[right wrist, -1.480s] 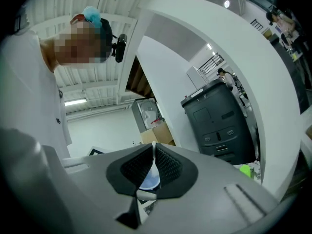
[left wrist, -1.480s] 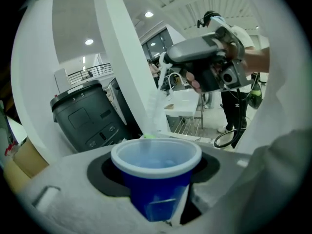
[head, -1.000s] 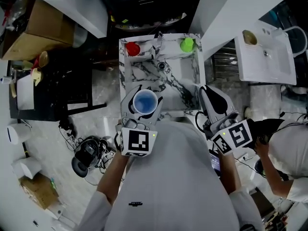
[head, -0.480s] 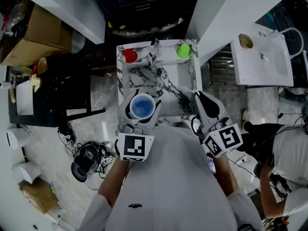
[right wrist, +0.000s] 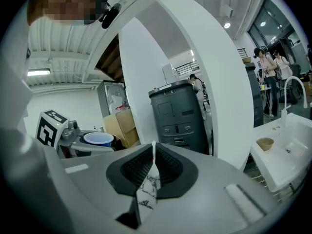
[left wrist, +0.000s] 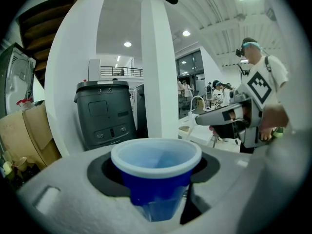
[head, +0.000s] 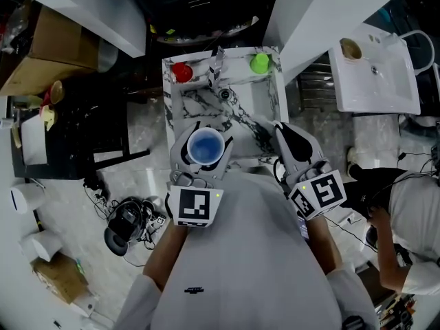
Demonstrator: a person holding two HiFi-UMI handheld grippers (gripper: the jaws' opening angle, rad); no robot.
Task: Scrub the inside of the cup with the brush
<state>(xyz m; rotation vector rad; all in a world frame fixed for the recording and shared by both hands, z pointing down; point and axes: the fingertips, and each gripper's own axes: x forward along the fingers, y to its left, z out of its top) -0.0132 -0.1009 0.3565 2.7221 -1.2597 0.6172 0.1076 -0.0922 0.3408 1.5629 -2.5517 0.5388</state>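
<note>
A blue cup (head: pixel 205 146) with a pale inside stands upright between the jaws of my left gripper (head: pixel 206 135), which is shut on it just above the near edge of the small marble table (head: pixel 271 91). The left gripper view shows the cup (left wrist: pixel 156 172) filling the gap of the left gripper (left wrist: pixel 156 191), mouth up and empty. To the right, my right gripper (head: pixel 280 128) hangs over the table's near right corner. Its jaws are shut, and only a sliver of marble shows between them in the right gripper (right wrist: pixel 152 152) view. I cannot make out a brush for certain.
A red cup (head: pixel 182 72) and a green cup (head: pixel 259 63) stand at the table's far corners, with a small round object (head: pixel 224 95) between them. A white sink (head: pixel 375 74) lies to the right, a cardboard box (head: pixel 51 40) far left, a grey bin (left wrist: pixel 105 113) ahead. A person (head: pixel 412 218) stands at right.
My right gripper has moved left and forward, closer to the table's near right corner. The left gripper has kept its hold on the blue cup and barely shifted.
</note>
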